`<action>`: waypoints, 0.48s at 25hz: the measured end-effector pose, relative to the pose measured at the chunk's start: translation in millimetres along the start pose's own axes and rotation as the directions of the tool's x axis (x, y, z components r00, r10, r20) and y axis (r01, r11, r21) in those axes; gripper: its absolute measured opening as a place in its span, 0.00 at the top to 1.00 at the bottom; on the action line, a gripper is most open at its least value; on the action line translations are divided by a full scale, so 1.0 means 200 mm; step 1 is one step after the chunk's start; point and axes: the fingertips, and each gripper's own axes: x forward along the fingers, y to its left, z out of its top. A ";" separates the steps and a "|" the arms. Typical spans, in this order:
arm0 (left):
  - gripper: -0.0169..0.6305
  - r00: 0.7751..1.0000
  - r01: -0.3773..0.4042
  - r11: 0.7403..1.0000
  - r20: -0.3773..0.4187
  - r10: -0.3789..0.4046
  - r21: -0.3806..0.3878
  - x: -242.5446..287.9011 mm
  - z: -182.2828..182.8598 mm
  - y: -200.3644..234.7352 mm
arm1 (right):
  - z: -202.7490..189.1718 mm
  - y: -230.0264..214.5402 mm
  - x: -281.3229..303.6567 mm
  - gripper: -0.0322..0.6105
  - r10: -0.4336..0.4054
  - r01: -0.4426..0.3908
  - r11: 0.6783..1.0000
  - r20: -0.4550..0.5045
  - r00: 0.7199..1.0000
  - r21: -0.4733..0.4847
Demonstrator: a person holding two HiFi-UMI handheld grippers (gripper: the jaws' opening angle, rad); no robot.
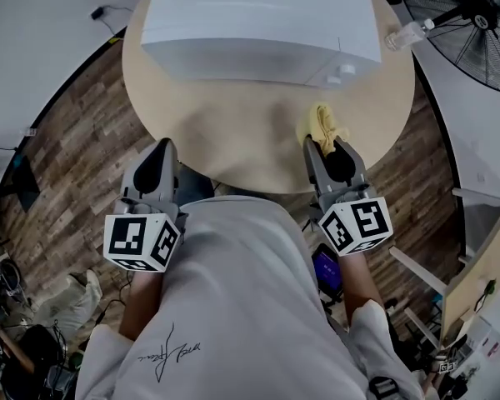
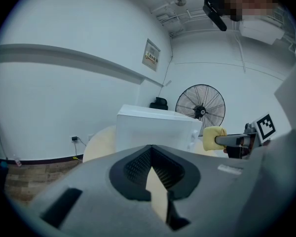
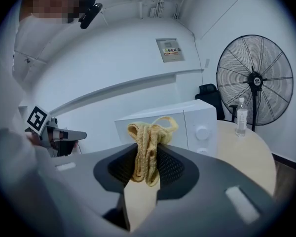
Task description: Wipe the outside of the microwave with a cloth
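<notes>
Bright, even indoor light; the microwave top washes out toward 12 o'clock. Both gripper views bulge strongly, with black corners.

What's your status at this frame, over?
Left gripper shut, empty. Right gripper shut on yellow cloth, short of the microwave. Nothing between them on the table.

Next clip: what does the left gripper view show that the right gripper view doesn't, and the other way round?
Left only: a wall socket with a plugged-in cable, and the left tool, jaws shut on nothing. Right only: a water bottle standing on the round table. Both: the white microwave, that table, the standing fan, a wall notice, and the yellow cloth clamped in the right tool.
</notes>
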 end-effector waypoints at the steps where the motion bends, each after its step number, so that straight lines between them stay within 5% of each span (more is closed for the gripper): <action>1: 0.99 1.000 0.000 1.000 0.000 0.000 -0.001 0.00 0.00 0.00 | 0.00 0.00 0.00 0.76 0.000 0.000 1.000 -0.001 1.000 -0.003; 12: 0.99 0.999 -0.017 1.000 -0.027 0.017 -0.001 0.01 -0.03 0.00 | -0.01 0.02 -0.03 0.76 0.001 -0.002 1.000 -0.034 0.999 -0.027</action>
